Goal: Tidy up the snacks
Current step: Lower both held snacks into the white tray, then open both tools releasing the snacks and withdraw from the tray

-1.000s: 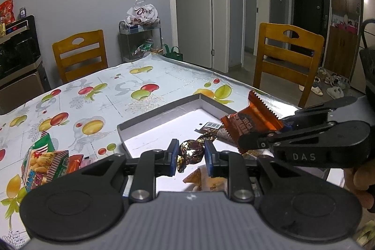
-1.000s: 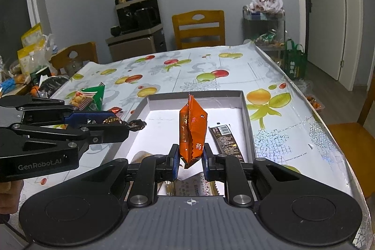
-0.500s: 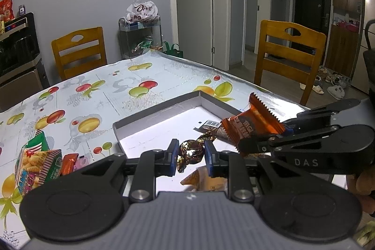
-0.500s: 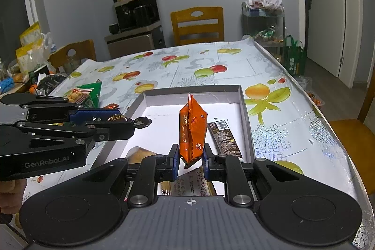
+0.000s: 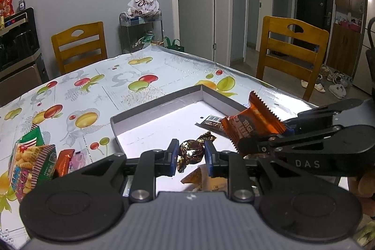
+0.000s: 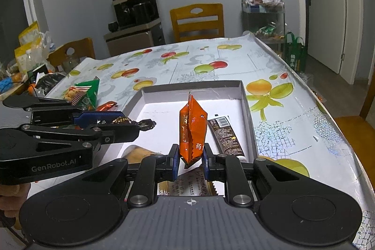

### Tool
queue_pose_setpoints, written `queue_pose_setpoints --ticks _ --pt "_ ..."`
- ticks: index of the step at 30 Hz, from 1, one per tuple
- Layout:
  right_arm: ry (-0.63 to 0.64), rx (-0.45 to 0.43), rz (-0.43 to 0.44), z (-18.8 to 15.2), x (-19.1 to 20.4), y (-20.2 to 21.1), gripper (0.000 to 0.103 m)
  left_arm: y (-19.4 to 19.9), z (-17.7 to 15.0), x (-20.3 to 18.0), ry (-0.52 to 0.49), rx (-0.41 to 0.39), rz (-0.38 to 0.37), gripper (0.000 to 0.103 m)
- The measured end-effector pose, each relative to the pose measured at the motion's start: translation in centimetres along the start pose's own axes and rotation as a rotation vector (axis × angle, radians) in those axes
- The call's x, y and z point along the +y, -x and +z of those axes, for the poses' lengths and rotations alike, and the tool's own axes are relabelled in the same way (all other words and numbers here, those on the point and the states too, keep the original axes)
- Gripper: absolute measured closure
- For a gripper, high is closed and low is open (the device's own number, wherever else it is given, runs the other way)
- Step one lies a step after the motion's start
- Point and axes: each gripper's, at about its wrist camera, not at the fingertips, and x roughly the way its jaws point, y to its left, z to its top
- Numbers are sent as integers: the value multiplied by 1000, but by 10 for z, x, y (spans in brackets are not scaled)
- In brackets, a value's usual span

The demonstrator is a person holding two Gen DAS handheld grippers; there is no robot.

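Over the fruit-print tablecloth (image 6: 234, 57), both grippers hover above the tray (image 6: 243, 95), left gripper (image 5: 190, 156) clamping a foil candy (image 5: 191, 152) and right gripper (image 6: 190, 157) an orange packet (image 6: 192, 130) toward twelve o'clock, presumably ready to drop inside.

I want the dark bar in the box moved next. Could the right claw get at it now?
Probably not yet: the right claw is shut on the orange packet. The dark bar lies uncovered just right of it.
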Motion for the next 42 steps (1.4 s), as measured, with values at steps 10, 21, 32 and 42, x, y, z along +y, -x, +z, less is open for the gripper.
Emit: queue_pose_setpoints --ticks 10,21,32,42 --pt "6 22 -10 -4 -2 -7 81 -11 -3 -1 9 16 -8 83" --pt "14 22 -20 -4 0 -8 80 -14 -4 -3 3 15 -12 82" --pt "10 -5 -29 -2 -1 1 73 -6 -1 -10 -17 -18 4 60" --pt "5 -37 -32 6 2 11 66 12 0 9 14 -50 25 39"
